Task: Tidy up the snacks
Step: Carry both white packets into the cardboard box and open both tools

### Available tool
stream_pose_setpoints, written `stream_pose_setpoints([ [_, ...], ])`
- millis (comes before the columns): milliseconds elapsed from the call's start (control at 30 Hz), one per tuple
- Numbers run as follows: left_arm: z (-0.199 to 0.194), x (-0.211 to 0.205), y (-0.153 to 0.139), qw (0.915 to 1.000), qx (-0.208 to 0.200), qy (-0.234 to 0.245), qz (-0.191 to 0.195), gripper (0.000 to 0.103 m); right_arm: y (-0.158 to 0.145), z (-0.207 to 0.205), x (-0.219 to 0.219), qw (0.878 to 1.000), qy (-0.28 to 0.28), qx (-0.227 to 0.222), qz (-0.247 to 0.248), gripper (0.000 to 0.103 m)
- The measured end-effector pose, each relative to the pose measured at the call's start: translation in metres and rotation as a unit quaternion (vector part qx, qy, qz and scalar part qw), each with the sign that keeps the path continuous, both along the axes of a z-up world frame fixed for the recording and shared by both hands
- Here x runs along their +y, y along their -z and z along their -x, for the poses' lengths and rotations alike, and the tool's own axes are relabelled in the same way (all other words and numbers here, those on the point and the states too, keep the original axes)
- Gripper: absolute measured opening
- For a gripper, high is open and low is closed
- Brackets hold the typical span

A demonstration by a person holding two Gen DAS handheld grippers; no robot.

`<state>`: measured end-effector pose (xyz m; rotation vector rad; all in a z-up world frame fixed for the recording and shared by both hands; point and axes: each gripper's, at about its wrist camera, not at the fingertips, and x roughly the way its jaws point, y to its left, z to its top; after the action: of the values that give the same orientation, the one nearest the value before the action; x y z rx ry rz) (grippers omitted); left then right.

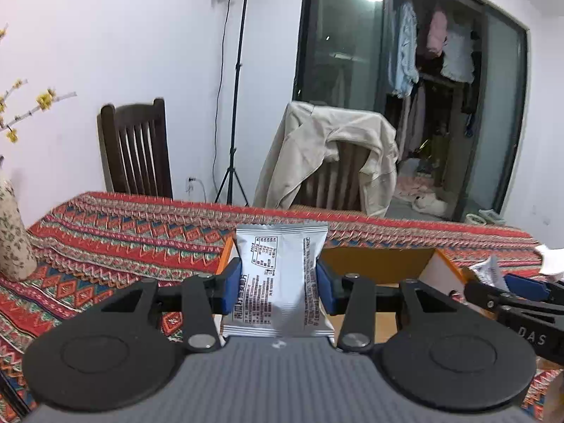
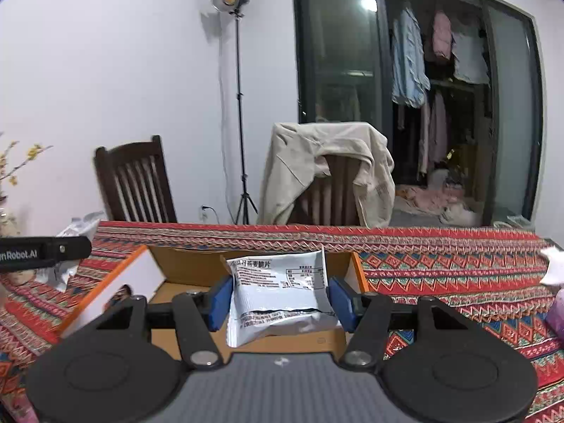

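Observation:
My left gripper [image 1: 278, 283] is shut on a silver snack packet [image 1: 278, 275] held upright above the left edge of an open orange cardboard box [image 1: 373, 259]. My right gripper [image 2: 278, 298] is shut on a second silver snack packet [image 2: 282, 292], crumpled and tilted, held over the same box [image 2: 190, 264]. The right gripper also shows at the right of the left wrist view [image 1: 507, 287], with its packet [image 1: 490, 271] poking up. The left gripper's arm shows at the left edge of the right wrist view [image 2: 42, 252].
The table carries a red patterned cloth [image 1: 123, 232]. A floral vase [image 1: 14, 236] stands at the left. White wrappers lie at the right [image 2: 553, 264] and left [image 2: 81, 225]. Two dark chairs [image 1: 135, 151] and a light stand [image 1: 236, 105] stand behind the table.

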<state>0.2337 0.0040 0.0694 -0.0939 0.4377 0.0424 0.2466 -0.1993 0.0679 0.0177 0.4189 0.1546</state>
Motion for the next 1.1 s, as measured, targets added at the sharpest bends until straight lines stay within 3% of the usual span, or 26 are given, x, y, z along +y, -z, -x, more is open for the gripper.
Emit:
stream_pose_setpoints([
  [467, -0.026, 0.001, 0.043, 0.9993, 0.035, 0.005, -0.010, 0.046, 0.041, -0.024, -0.008, 0.999, 0.007, 0.041, 0.005, 0.062],
  [567, -0.021, 0.000, 0.043, 0.9997, 0.023, 0.007, -0.010, 0.065, 0.039, -0.020, -0.012, 0.999, 0.003, 0.040, -0.006, 0.077],
  [633, -0.017, -0.001, 0.040, 0.9999, 0.008, 0.003, -0.008, 0.091, 0.039, -0.016, -0.014, 0.999, -0.002, 0.037, -0.012, 0.089],
  [700, -0.011, 0.000, 0.037, 0.9999, -0.009, -0.004, -0.006, 0.102, 0.037, -0.013, -0.014, 0.999, -0.002, 0.031, -0.011, 0.096],
  [767, -0.007, 0.001, 0.034, 0.9998, -0.021, -0.005, -0.002, 0.103, 0.036, -0.009, -0.015, 0.999, -0.004, 0.029, -0.014, 0.103],
  [1100, 0.010, 0.003, 0.007, 0.9993, -0.034, -0.008, 0.011, 0.103, 0.013, 0.013, -0.008, 1.000, -0.010, 0.002, -0.003, 0.103],
])
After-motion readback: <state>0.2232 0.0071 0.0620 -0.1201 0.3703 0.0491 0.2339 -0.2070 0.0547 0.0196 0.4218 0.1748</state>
